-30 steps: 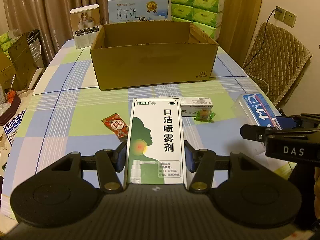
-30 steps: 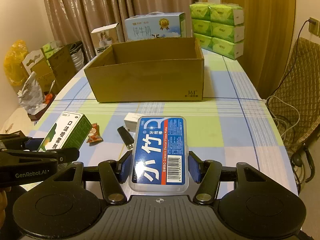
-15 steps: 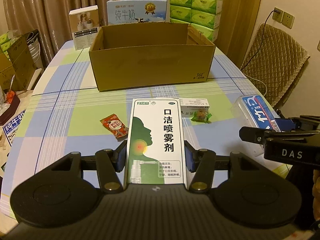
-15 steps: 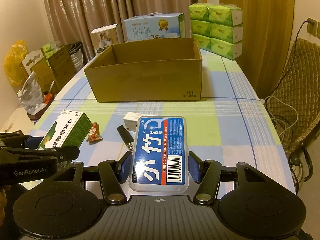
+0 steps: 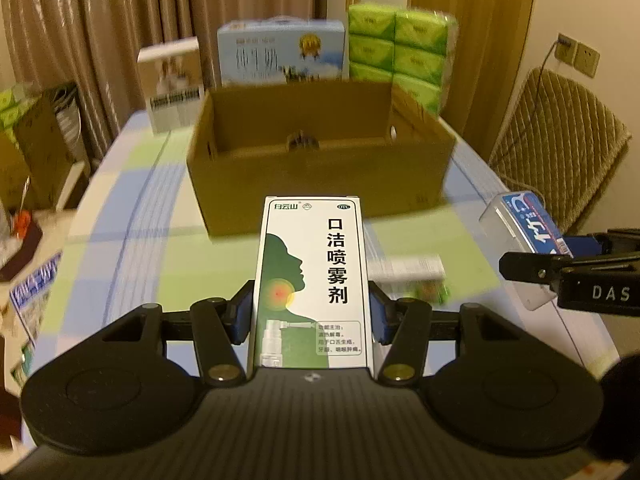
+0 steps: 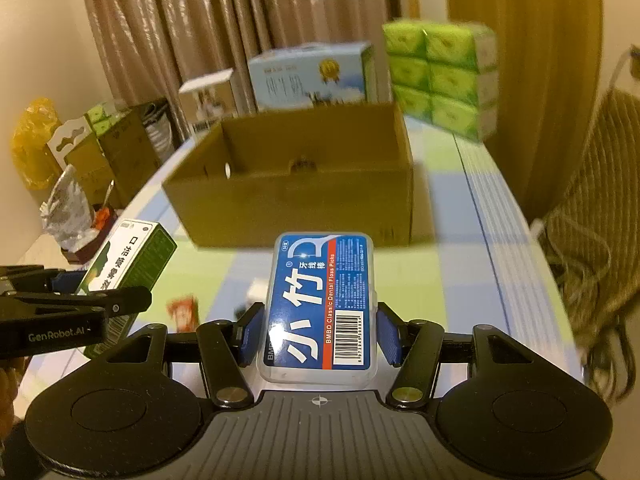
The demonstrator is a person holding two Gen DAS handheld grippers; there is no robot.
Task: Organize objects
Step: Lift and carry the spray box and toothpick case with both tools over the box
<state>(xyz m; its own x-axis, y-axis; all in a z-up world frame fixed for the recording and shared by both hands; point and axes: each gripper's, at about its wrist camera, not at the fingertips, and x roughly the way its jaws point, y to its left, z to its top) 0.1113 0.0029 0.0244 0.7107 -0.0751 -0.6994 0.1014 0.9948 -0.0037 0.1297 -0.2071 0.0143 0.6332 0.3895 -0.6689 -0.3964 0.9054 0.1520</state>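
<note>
My left gripper (image 5: 310, 316) is shut on a green and white mouth spray box (image 5: 312, 280), held above the table. My right gripper (image 6: 320, 334) is shut on a clear floss pick case with a blue label (image 6: 322, 304). An open cardboard box (image 5: 320, 160) stands ahead on the checked tablecloth, also in the right wrist view (image 6: 296, 184). The right gripper with the case shows at the right of the left wrist view (image 5: 528, 236). The spray box shows at the left of the right wrist view (image 6: 128, 260).
A small white box (image 5: 408, 270) and a green candy (image 5: 430, 292) lie blurred on the table. A red snack packet (image 6: 184, 312) lies left of centre. A milk carton (image 5: 280, 52), tissue packs (image 5: 400, 52) and a white box (image 5: 172, 84) stand behind. A chair (image 5: 556, 148) is right.
Both grippers have risen and moved forward toward the cardboard box, each still holding its item. The box looks nearer and its inside shows more.
</note>
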